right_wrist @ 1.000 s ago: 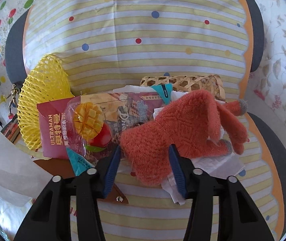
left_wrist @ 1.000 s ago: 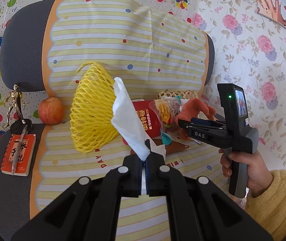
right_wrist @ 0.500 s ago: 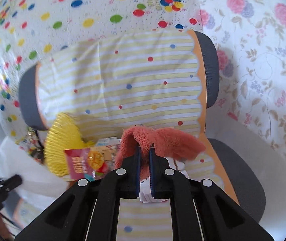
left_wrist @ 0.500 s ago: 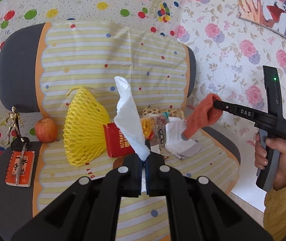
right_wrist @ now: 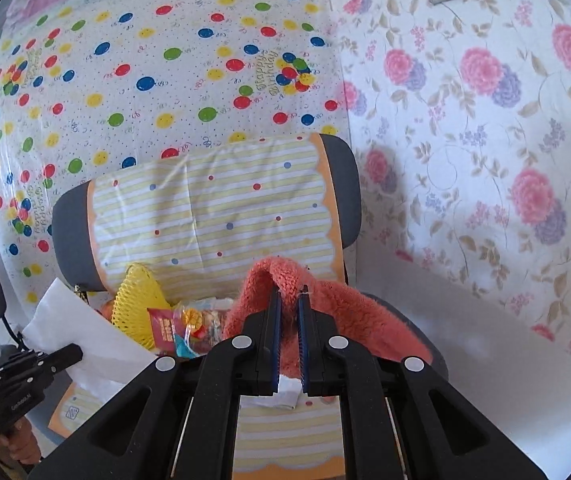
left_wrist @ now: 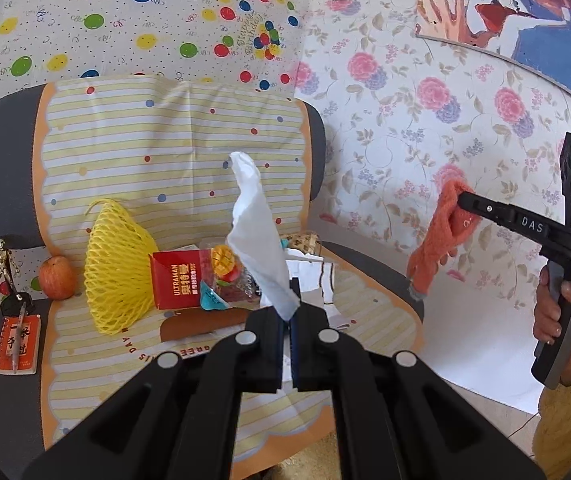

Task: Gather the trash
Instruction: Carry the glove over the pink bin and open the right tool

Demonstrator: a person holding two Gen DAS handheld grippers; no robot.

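Tissue [left_wrist: 259,236] stands pinched between the closed fingers of our left gripper [left_wrist: 287,320], rising white and crumpled toward twelve o'clock in the left wrist view. Our right gripper [right_wrist: 288,312] is clamped on an orange knitted glove [right_wrist: 325,304], which drapes over its fingertips; in the left wrist view that glove [left_wrist: 439,236] hangs in the air at about three o'clock, well apart from the chair seat [left_wrist: 369,264]. More litter lies on the striped cover [left_wrist: 165,152] of the seat: a yellow foam fruit net [left_wrist: 119,268] at nine o'clock of the tissue, a red Ultraman packet [left_wrist: 175,284] touching it, and a clear mango snack wrapper [left_wrist: 225,276] just beside the packet. Further toward nine o'clock sit an apple [left_wrist: 57,278], a small golden figurine [left_wrist: 3,268], and an orange notebook [left_wrist: 19,344] with a pen lying on it.
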